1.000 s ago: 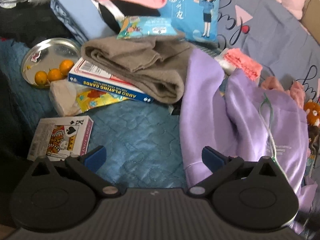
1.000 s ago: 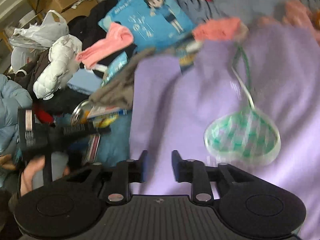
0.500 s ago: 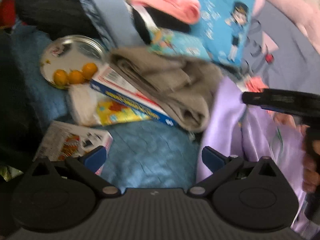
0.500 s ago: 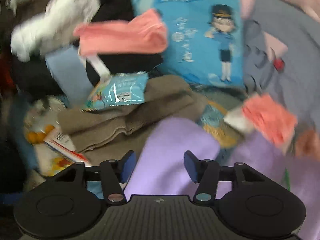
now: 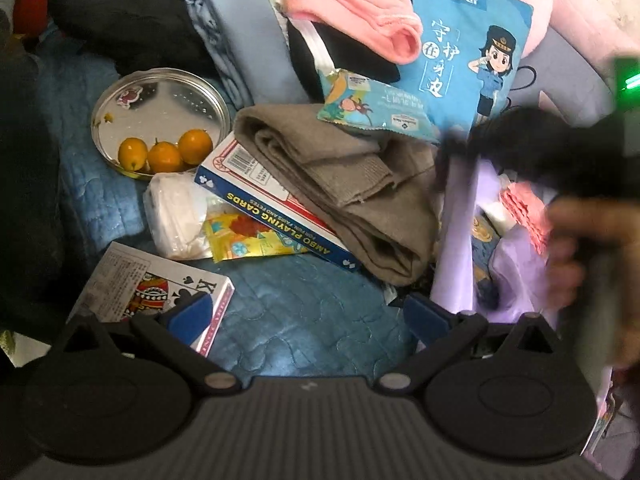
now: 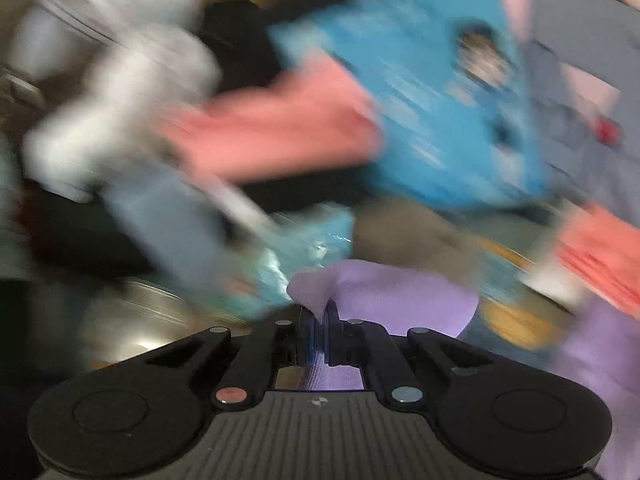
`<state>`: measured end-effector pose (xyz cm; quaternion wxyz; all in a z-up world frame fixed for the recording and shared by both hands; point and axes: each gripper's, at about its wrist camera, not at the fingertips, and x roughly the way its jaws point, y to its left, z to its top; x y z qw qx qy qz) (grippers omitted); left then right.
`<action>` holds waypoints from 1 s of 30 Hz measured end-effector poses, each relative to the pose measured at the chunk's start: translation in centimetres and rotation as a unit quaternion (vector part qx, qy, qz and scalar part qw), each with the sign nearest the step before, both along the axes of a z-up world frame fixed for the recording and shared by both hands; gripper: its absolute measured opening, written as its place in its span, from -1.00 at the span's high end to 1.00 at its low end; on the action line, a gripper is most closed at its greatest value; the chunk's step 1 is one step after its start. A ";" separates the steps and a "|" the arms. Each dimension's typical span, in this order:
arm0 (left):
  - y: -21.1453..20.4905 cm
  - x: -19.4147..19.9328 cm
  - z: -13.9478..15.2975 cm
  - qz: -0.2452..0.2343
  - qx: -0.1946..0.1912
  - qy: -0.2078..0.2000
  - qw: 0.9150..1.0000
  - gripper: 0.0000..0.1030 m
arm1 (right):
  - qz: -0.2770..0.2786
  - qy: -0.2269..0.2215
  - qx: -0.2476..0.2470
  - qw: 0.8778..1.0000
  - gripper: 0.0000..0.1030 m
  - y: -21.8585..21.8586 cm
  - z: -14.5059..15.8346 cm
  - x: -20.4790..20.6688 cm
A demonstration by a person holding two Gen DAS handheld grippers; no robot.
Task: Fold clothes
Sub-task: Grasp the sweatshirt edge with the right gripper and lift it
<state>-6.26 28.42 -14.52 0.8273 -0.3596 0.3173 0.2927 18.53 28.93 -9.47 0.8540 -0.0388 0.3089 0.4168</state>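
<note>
A lilac garment (image 5: pixel 456 240) lies crumpled at the right of the blue quilt (image 5: pixel 288 288). My right gripper (image 6: pixel 318 312) has its jaws closing tight, pads pressed on a pinched fold of that lilac garment (image 6: pixel 400 296); the right wrist view is badly blurred. In the left wrist view the hand (image 5: pixel 580 240) that holds the right gripper shows as a blur over the garment. My left gripper (image 5: pixel 304 316) stands open above the quilt with nothing between its fingers, just left of the lilac cloth.
A folded grey-brown garment (image 5: pixel 360 184) rests on a playing-card box (image 5: pixel 272 208). Behind lie a round metal tray (image 5: pixel 100 112) with three oranges, a light blue folded cloth (image 5: pixel 244 40), a pink garment (image 5: pixel 360 16) and a blue printed cushion (image 5: pixel 460 48). A king card box (image 5: pixel 160 284) sits by my left finger.
The right gripper swung left across the pile and went from open to shut on the lilac fold. It and its hand came into the left view at the right; the left gripper drifted slightly.
</note>
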 end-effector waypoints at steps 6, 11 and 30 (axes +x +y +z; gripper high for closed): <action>-0.4 -0.1 0.3 0.003 0.016 0.004 1.000 -0.99 | -0.120 0.019 0.030 0.992 0.91 -3.2 -0.4 2.4; -0.8 -0.1 0.5 -0.003 0.028 0.007 1.000 -0.99 | -0.370 0.136 0.058 0.917 0.91 -13.3 -6.5 4.2; -1.8 0.3 0.4 -0.013 0.055 0.024 0.998 -0.99 | -0.492 0.164 0.354 0.778 0.90 -33.6 -7.7 -10.6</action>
